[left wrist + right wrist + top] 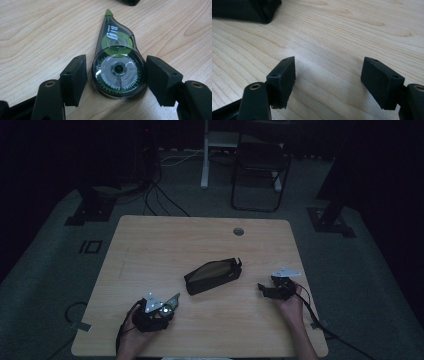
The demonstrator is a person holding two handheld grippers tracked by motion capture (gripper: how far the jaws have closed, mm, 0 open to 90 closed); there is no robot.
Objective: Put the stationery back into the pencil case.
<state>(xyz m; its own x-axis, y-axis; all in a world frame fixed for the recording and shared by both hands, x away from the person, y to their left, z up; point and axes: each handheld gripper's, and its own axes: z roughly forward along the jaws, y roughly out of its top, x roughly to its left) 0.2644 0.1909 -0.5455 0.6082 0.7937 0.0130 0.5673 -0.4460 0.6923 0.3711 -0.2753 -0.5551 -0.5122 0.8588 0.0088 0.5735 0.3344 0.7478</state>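
Observation:
A dark zipped pouch lies in the middle of the wooden table; its corner shows in the right gripper view. A green and smoky-clear correction tape dispenser lies flat on the wood near the front left, tip pointing away. My left gripper is open, its jaws standing either side of the dispenser's round end, the right one almost touching it. In the high view that gripper sits low at the front left. My right gripper is open over bare wood, right of the pouch.
A round cable hole sits near the table's far edge. Beyond the table stand a dark chair and a white post on grey carpet, with cables on the floor. Cables trail from both grippers off the front edge.

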